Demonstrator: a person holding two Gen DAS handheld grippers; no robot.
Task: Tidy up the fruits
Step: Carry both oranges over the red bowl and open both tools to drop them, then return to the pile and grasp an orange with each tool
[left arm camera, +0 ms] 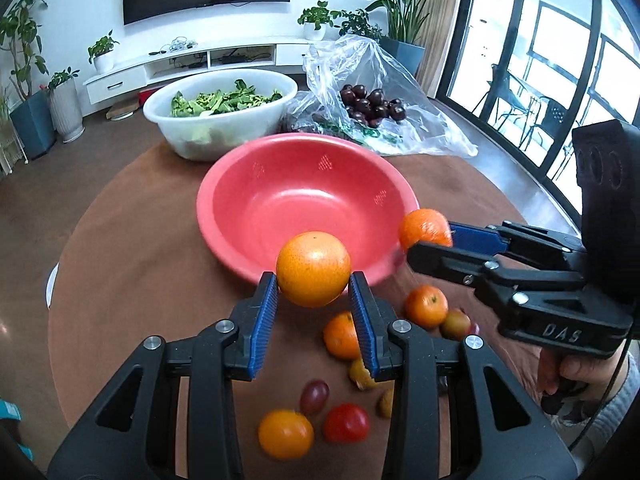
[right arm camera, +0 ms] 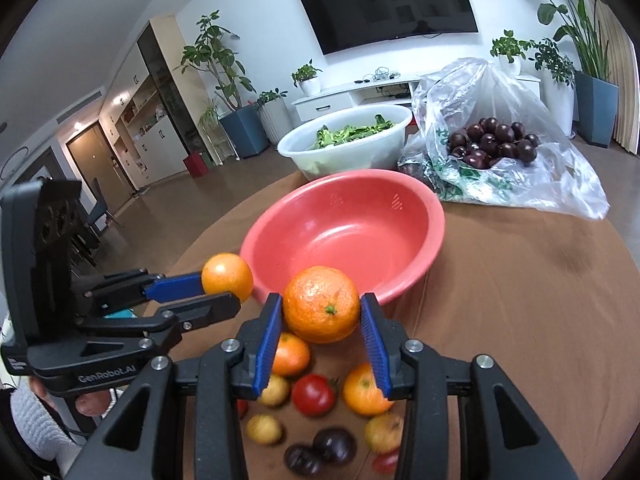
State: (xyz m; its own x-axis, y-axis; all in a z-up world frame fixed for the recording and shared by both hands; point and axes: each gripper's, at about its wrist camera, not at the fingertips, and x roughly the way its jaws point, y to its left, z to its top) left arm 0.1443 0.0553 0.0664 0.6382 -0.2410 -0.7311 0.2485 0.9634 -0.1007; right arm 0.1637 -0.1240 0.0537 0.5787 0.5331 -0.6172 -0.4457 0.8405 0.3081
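Note:
My left gripper is shut on a smooth orange and holds it above the table at the near rim of the empty red bowl. My right gripper is shut on a bumpy orange, also raised near the bowl's rim. Each gripper shows in the other's view: the right gripper with its orange, the left gripper with its orange. Several loose fruits lie on the brown table below: oranges, a red tomato, dark plums, yellow fruits.
A white basin of green leaves stands behind the red bowl. A clear plastic bag with dark cherries lies at the back right. The round table's edge curves at left. A person's hand holds the right gripper's handle.

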